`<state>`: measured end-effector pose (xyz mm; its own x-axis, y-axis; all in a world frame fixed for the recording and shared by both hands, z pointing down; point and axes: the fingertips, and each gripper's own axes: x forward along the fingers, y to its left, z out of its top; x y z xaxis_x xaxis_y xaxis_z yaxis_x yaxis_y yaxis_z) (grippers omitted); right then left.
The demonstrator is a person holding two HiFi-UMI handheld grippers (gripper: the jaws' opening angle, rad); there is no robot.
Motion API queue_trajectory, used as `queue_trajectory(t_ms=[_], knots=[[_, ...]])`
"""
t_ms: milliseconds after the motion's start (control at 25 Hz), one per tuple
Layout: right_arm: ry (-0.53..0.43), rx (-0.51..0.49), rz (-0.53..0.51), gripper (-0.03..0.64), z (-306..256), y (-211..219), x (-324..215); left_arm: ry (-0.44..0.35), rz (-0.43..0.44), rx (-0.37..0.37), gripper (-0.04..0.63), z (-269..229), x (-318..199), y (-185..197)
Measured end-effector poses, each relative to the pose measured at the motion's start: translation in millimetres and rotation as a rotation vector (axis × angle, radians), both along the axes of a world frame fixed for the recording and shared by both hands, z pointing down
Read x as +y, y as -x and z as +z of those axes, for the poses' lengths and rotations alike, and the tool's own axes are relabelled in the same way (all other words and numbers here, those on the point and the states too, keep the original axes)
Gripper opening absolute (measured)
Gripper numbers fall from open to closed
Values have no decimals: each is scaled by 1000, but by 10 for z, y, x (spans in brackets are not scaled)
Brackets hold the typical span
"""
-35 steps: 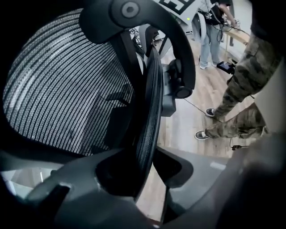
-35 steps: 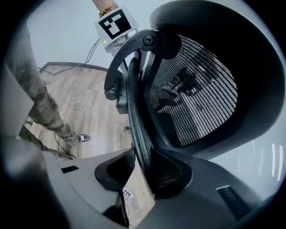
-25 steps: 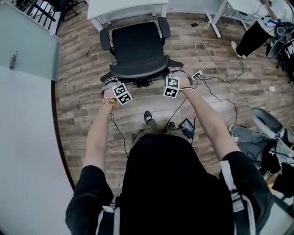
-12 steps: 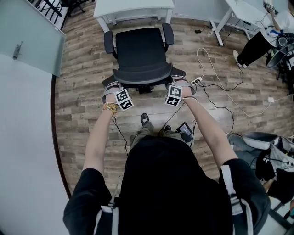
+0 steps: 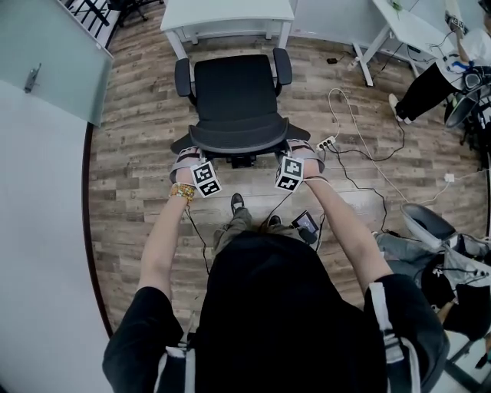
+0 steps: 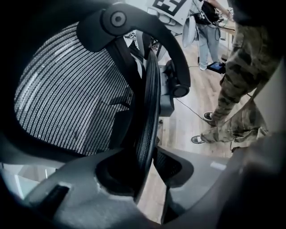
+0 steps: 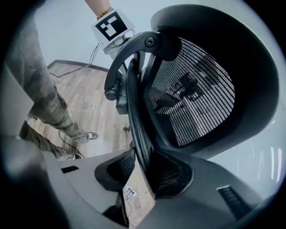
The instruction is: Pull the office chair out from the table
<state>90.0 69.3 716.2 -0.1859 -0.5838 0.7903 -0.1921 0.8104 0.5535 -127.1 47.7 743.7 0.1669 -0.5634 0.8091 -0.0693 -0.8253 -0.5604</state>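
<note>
The black mesh-backed office chair [image 5: 234, 92] stands at upper centre of the head view, its seat front just short of the white table [image 5: 226, 14] and its backrest turned toward the person. The left gripper [image 6: 147, 172] pinches the backrest's frame-left edge and the right gripper [image 7: 142, 174] its frame-right edge. They sit level with each other, so the pull likely runs straight down-frame, away from the table.

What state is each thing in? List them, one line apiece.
office chair: upright, backrest rim gripped at both sides.
left gripper: shut on the office chair's backrest rim.
right gripper: shut on the office chair's backrest rim.
power strip: lying on the floor.
</note>
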Motion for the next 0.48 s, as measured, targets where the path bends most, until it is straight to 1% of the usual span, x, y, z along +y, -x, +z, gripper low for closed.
queue_trajectory(t_ms=[280, 480], knots=[[-13, -6, -7, 117, -3, 9, 177, -19, 19, 18, 149, -7, 189, 0], [-33, -6, -17, 120, -11, -22, 195, -13, 22, 25, 152, 9, 211, -34]])
